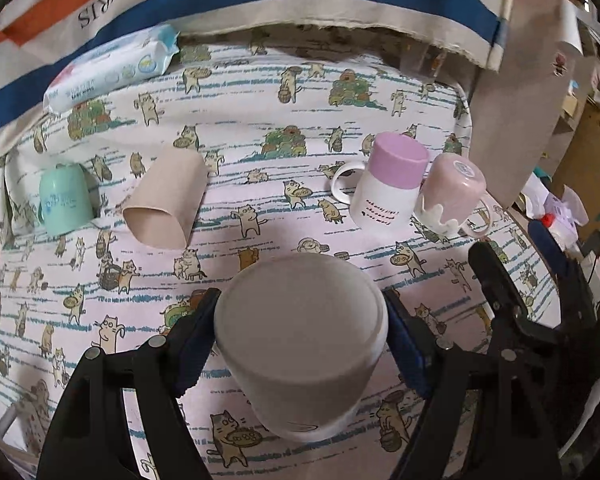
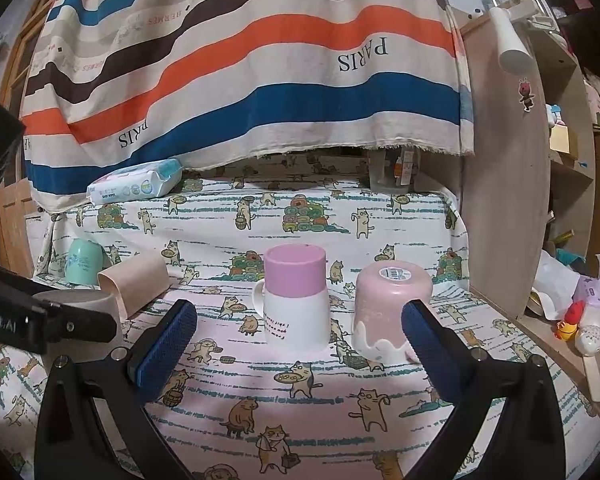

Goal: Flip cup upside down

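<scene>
The grey cup point(image 1: 300, 344) stands upside down, flat base upward and rim down on the cat-print cloth point(image 1: 260, 200).

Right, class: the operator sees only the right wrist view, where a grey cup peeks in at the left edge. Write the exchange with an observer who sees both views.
Operator: Is that cup held?
Observer: Yes. In the left wrist view the left gripper has the cup clamped, with one of its fingers on each side.
Operator: Which end faces the left camera?
Observer: Its flat closed base; no opening shows.
Operator: Where is the pink mug's handle?
Observer: The pink mug has its handle sticking out to the right in the left wrist view.
</scene>
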`<state>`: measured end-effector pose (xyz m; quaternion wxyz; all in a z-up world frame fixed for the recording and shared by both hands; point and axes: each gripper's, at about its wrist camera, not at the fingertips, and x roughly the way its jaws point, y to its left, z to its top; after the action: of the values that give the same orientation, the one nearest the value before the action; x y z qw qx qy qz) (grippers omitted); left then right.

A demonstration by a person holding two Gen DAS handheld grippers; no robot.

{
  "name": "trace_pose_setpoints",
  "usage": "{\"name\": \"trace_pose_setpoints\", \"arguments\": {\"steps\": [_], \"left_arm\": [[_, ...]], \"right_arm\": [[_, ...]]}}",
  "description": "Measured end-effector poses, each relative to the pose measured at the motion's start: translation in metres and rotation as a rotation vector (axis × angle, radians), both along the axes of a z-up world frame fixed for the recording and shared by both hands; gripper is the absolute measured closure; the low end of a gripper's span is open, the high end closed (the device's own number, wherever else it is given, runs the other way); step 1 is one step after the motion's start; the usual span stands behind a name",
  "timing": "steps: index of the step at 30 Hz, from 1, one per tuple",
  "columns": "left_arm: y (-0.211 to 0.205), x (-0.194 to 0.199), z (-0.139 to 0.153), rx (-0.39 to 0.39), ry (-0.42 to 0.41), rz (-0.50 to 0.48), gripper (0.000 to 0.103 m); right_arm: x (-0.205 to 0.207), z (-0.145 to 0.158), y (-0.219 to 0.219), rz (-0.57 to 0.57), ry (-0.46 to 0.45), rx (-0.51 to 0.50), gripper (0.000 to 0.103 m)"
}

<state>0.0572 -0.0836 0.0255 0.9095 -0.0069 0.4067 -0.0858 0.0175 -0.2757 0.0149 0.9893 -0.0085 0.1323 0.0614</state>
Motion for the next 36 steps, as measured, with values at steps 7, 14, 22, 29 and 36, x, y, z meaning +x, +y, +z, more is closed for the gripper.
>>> {"name": "trace_pose_setpoints", "arguments": {"steps": [7, 14, 22, 29, 36], "left_arm": [[-0.006, -0.012, -0.002, 0.014, -0.057, -0.026, 0.027], [-0.005, -0.024, 0.013, 0.013, -0.178, -0.035, 0.027], [0.014, -0.042, 0.035, -0.024, -0.351, -0.01, 0.012], [0.044, -0.068, 0.042, -0.043, -0.564, 0.081, 0.0], [0.056, -0.092, 0.031, 0.03, -0.725, 0.112, 0.0]], "right_arm": [[0.001, 0.0, -0.002, -0.006, -0.001, 0.006, 0.0], [0.003, 0.0, -0.003, -0.008, 0.004, 0.006, 0.0], [0.003, 0.0, -0.004, -0.009, 0.006, 0.006, 0.0], [0.002, 0.0, -0.004, -0.009, 0.006, 0.007, 0.0], [0.003, -0.002, -0.002, -0.006, 0.012, 0.004, 0.0]]}}
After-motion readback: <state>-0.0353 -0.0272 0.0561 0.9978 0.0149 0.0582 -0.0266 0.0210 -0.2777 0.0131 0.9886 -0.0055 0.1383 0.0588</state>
